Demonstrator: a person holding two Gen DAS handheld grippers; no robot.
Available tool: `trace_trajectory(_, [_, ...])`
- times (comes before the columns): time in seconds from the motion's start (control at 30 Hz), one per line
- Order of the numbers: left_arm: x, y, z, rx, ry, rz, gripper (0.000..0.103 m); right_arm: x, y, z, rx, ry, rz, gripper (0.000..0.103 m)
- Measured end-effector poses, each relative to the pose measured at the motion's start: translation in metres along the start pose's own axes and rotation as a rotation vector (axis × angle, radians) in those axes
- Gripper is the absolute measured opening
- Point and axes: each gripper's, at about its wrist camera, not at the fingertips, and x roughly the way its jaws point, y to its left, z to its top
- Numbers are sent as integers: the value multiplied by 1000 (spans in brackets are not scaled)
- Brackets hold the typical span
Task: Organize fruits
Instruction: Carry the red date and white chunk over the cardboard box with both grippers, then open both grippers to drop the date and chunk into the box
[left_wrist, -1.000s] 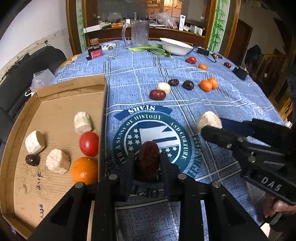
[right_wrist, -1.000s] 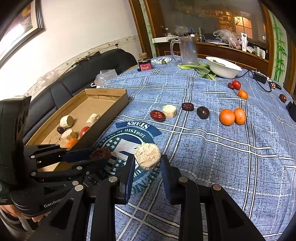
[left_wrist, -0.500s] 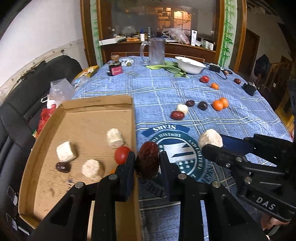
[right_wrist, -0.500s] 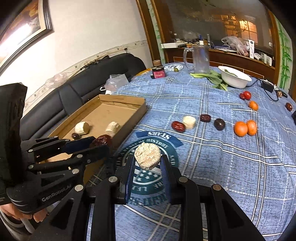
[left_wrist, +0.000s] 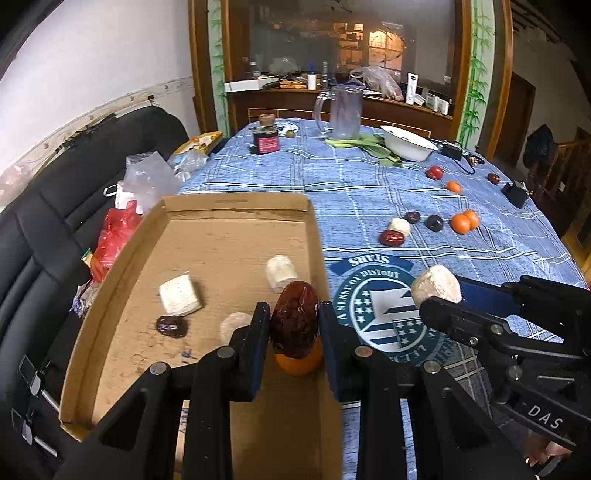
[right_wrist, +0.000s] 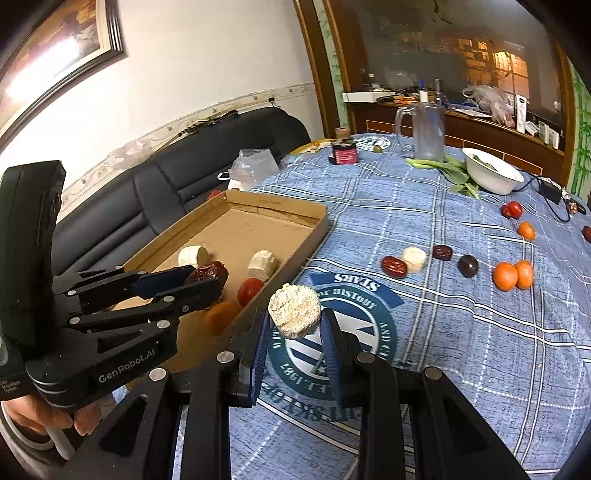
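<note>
My left gripper (left_wrist: 293, 321) is shut on a wrinkled dark red date (left_wrist: 295, 317) and holds it above the cardboard box (left_wrist: 236, 236), over an orange (left_wrist: 299, 363) near the box's right wall. The box holds white chunks (left_wrist: 180, 295), a small dark fruit (left_wrist: 171, 326) and a red tomato (right_wrist: 249, 290). My right gripper (right_wrist: 295, 325) is shut on a pale round chunk (right_wrist: 294, 311), held above the tablecloth emblem just right of the box. It also shows in the left wrist view (left_wrist: 436, 286).
Loose fruit lies on the blue tablecloth: a red date (left_wrist: 391, 237), a white chunk (left_wrist: 400, 225), dark plums (left_wrist: 434, 222), oranges (left_wrist: 463, 221). A glass jug (left_wrist: 343, 112), white bowl (left_wrist: 408, 142) and jar (left_wrist: 265, 140) stand at the far end. A black sofa (left_wrist: 55, 221) with bags is left.
My left gripper has carried the date leftward from over the tablecloth emblem to over the box. My right gripper, still holding the pale chunk, has shifted toward the box.
</note>
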Motion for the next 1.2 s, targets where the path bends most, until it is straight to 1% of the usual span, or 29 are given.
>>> trace_trajectory(0.37, [-3,31,-5,-54,-1,34,26,13,25,6,-49,13,27,31])
trace_trajectory(0.67, [-4,72,-14,-134,24,37,26,24,47,6,-93,35,68,31])
trace_trajectory(0.83, [-3,84,-21,-151,38,55,26,36,64,4,-117,63,117,31])
trace_trajectory(1.0, [5,88,-27,-156,60,66,26,52,84,-3,-164,102,148,31])
trace_trajectory(1.2, [11,90,-30,-171,72,81,26,74,92,-10,-182,155,158,31])
